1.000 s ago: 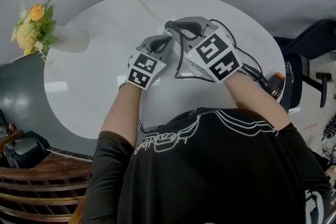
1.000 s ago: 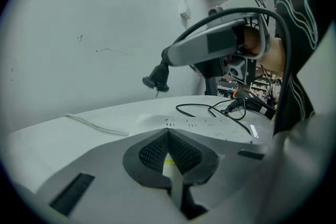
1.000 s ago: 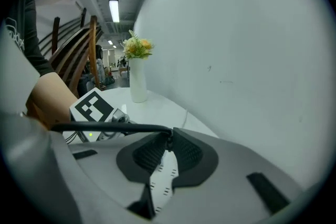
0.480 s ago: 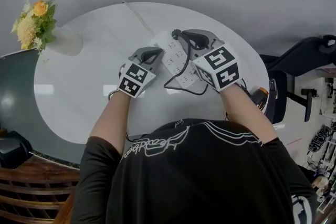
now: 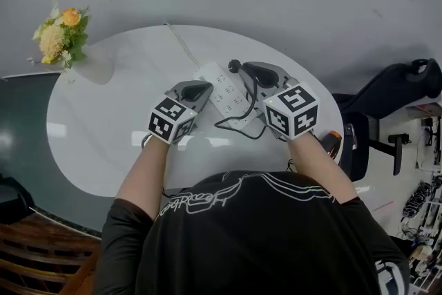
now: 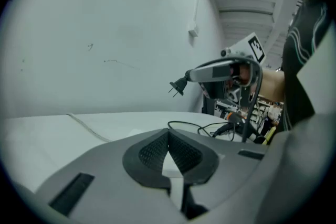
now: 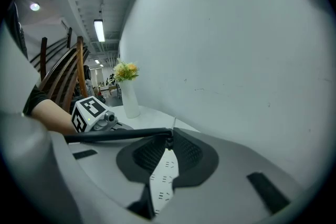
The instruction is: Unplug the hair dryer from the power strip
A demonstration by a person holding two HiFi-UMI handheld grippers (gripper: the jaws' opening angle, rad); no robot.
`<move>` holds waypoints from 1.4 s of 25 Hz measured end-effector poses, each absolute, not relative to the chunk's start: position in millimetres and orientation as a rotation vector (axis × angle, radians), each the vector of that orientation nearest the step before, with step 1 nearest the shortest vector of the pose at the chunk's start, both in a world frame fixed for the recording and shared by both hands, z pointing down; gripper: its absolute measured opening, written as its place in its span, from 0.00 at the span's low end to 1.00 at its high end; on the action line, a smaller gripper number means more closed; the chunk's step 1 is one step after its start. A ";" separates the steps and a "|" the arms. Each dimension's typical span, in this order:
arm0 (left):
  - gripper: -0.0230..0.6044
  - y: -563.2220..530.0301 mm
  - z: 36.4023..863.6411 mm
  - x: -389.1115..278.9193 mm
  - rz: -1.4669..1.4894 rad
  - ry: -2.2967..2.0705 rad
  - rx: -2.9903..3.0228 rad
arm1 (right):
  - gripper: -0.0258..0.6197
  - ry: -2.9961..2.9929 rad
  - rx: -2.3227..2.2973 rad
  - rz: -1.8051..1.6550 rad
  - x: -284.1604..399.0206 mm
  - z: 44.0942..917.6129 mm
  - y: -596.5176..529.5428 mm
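A white power strip (image 5: 222,90) lies on the round white table (image 5: 103,128). My right gripper (image 5: 239,68) is shut on the hair dryer's black plug (image 5: 233,65) and holds it in the air just past the strip's far end. In the left gripper view the plug (image 6: 178,86) hangs free with its prongs bare. Its black cord (image 5: 238,122) loops across the table toward the orange-tipped hair dryer (image 5: 333,140) at the right edge. My left gripper (image 5: 204,86) hovers over the strip's left side, jaws shut and empty.
A white vase of yellow flowers (image 5: 62,38) stands at the table's far left. The strip's own white cable (image 5: 181,41) runs off the far edge toward the wall. A black chair (image 5: 394,100) stands to the right of the table.
Both grippers have risen from the strip. The right one has carried the plug up and away from the sockets, the cord trailing after it. The left one has lifted off the strip.
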State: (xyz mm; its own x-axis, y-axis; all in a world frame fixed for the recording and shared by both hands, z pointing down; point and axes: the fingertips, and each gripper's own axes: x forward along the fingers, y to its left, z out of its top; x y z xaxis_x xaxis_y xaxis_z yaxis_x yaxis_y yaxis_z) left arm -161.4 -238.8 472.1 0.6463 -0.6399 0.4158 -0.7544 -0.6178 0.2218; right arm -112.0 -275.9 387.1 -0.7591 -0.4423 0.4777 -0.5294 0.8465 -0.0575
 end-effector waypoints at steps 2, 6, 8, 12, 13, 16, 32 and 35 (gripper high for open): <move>0.04 -230.7 449.3 -160.2 0.333 -1.101 2.486 | 0.08 -2.598 0.714 0.263 -107.5 376.7 -270.2; 0.04 -211.3 399.8 -159.4 0.140 -1.124 2.484 | 0.08 -2.657 0.710 0.273 -93.8 356.7 -253.2; 0.04 -198.1 379.8 -158.0 0.038 -1.131 2.469 | 0.08 -2.703 0.695 0.308 -85.1 345.2 -240.3; 0.04 -164.0 344.2 -139.7 -0.065 -1.138 2.462 | 0.08 -2.788 0.645 0.390 -58.3 318.6 -207.4; 0.04 -155.2 336.2 -133.2 -0.070 -1.139 2.465 | 0.08 -2.804 0.638 0.398 -50.7 311.9 -200.1; 0.04 -130.3 314.3 -112.8 -0.049 -1.156 2.484 | 0.08 -2.849 0.615 0.373 -30.9 292.1 -179.8; 0.04 -40.6 244.8 -2.0 0.058 -1.410 2.532 | 0.08 -3.047 0.414 0.405 71.2 253.0 -76.2; 0.04 -26.4 240.0 12.8 0.057 -1.439 2.538 | 0.08 -3.073 0.392 0.408 86.4 246.3 -60.8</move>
State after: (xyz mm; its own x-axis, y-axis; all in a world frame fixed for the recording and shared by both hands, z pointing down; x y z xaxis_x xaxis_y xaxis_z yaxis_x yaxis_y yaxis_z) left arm 12.8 -26.4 240.0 0.5190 -0.8429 0.1424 -0.8514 -0.4949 0.1735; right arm 86.4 -60.8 246.3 -0.9683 -0.2448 0.0495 -0.2492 0.9344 -0.2545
